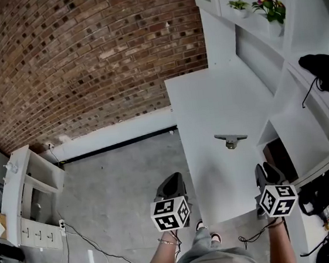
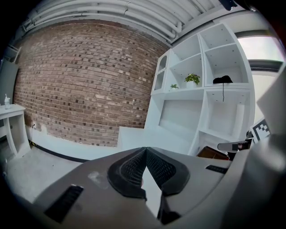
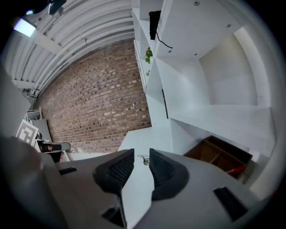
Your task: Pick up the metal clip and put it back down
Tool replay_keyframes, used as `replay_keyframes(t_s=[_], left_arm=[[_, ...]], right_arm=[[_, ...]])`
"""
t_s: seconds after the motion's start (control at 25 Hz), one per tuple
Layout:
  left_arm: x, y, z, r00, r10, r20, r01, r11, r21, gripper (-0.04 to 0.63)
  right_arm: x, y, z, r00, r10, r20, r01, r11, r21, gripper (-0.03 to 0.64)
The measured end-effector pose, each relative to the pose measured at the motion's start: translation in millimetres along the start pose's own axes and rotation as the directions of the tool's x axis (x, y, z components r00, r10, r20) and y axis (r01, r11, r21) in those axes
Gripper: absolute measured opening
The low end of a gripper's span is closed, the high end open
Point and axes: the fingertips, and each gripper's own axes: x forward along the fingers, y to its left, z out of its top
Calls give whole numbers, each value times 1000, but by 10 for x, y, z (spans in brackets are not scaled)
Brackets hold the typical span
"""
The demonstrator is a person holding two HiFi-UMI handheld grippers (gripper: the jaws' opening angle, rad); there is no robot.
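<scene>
**A:** What do we see, biggest thing first?

**B:** A brick wall (image 1: 85, 60) fills the far side. White shelves (image 1: 302, 100) run along our right, and a white table (image 1: 209, 105) stretches forward beside them. We stand at its near end.

**A:** And our tools?

**B:** We hold both low, near the table's near edge. The left gripper (image 2: 145, 155) hangs over the floor just left of the table, its jaw tips touching and nothing between them. The right gripper (image 3: 141, 156) sits over the table's right corner. Its jaws stand a narrow gap apart and are empty.

**A:** Where is the clip?

**B:** The clip (image 1: 231, 140) lies alone on the table, well ahead of both grippers and nearer the right one. Through the right gripper's gap we see it far off (image 3: 144, 159), roughly in line with the jaws.

**A:** How do we think it will handle?

**B:** We judge it light, stiff and smooth, so it may slide or twist under the pads. It shows a flat bar on top and a small rounded part below. We would close on the bar's two long edges near its middle, so the clip hangs level. The gap looks tight for that, so we would open wider first.
</scene>
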Motion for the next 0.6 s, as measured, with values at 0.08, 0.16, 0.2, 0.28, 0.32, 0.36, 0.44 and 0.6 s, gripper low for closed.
replay_keyframes(t_s=[0.08, 0.16, 0.2, 0.28, 0.32, 0.36, 0.44, 0.6], left_arm=[[101, 13, 41, 1000, -1, 2, 1, 1000, 14, 11], [188, 61, 73, 1000, 3, 6, -3, 1000, 8, 11], [220, 92, 76, 1000, 8, 8, -8, 1000, -3, 11], [273, 156, 63, 1000, 21, 10, -21, 1000, -24, 11], [297, 189, 55, 1000, 27, 9, -27, 999, -29, 11], [316, 224, 44, 999, 33, 8, -33, 999, -30, 11], [336, 297, 1, 999, 45, 0, -45, 999, -30, 11], [369, 451, -104, 997, 71, -15, -72, 996, -44, 11]], right_arm=[[95, -21, 35, 1000, -1, -7, 1, 1000, -15, 106], [195, -33, 88, 1000, -4, -10, 3, 1000, -26, 107], [243, -39, 105, 1000, -4, -13, 4, 1000, -28, 107], [350, -51, 115, 1000, -1, -25, 1, 999, -38, 107], [408, -50, 114, 999, 2, -32, -4, 999, -46, 107], [464, -41, 110, 999, 8, -42, -10, 998, -55, 107], [566, -9, 90, 997, 22, -68, -27, 997, -77, 107], [780, 69, 38, 991, 46, -127, -65, 987, -147, 107]])
